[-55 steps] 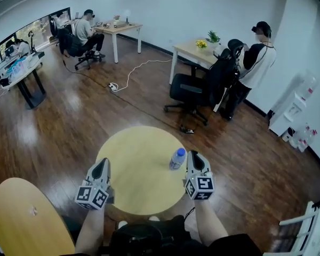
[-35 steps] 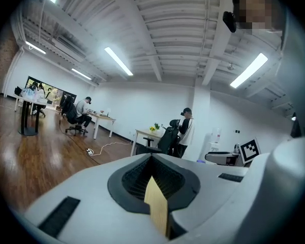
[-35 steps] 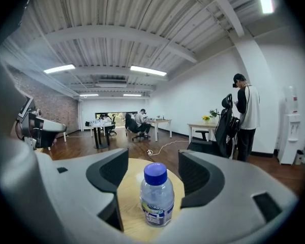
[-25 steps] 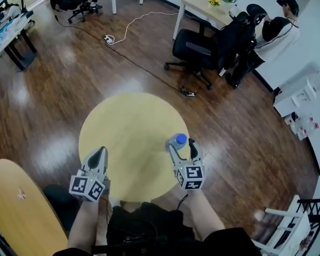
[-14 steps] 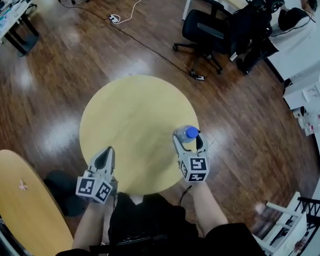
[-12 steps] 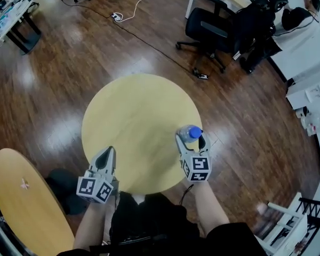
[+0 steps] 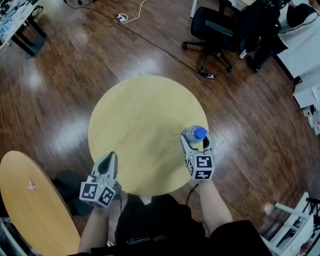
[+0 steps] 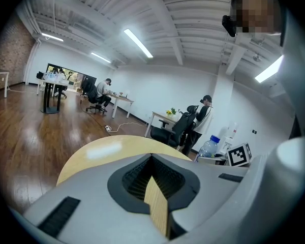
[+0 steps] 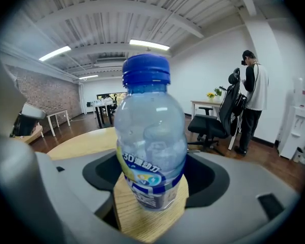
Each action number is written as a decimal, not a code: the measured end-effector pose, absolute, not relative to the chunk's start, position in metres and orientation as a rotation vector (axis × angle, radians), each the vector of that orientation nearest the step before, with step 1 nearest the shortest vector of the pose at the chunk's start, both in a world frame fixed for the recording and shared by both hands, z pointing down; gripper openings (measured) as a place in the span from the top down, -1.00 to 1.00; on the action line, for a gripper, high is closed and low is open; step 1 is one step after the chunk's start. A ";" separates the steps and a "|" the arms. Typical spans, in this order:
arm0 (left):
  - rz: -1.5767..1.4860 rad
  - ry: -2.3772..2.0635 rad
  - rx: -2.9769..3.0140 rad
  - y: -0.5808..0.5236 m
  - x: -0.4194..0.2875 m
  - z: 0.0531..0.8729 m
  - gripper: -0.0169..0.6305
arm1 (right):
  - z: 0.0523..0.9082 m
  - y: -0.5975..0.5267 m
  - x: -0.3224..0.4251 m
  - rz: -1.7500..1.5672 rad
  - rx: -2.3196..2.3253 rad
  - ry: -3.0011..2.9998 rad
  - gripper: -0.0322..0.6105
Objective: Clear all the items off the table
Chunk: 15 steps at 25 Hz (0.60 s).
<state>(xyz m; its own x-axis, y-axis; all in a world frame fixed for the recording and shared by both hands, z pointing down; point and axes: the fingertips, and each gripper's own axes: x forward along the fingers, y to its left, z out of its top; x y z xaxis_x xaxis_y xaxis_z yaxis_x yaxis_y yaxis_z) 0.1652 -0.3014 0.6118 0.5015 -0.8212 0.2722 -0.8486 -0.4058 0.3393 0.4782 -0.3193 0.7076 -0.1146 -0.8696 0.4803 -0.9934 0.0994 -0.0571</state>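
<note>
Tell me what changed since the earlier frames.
The right gripper moved in on the bottle from its right; its jaws, just opening, now straddle it without pressing. Nothing taken hold of yet. The bottle stays upright on the table; the left gripper stays shut and empty at the near edge.

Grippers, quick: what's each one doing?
Left gripper: closed, empty.
Right gripper: open, jaws just widened, clear blue-capped plastic bottle between them, ungripped.
</note>
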 end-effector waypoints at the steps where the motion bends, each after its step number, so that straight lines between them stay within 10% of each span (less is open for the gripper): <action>1: 0.084 -1.378 2.318 -0.300 0.166 0.611 0.95 | 0.709 -0.319 0.478 0.536 1.828 -2.057 -0.26; 15: -0.076 -1.518 2.354 -0.295 0.132 0.559 0.95 | 0.640 -0.332 0.447 0.396 1.759 -2.242 -0.26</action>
<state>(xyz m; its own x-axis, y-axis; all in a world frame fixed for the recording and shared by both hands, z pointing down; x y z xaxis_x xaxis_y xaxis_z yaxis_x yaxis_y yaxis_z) 0.1323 -0.2953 0.5586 0.4284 -0.8933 0.1357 -0.8752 -0.3729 0.3083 0.4472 -0.3321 0.6404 -0.2303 -0.9004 0.3692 -0.9723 0.2280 -0.0506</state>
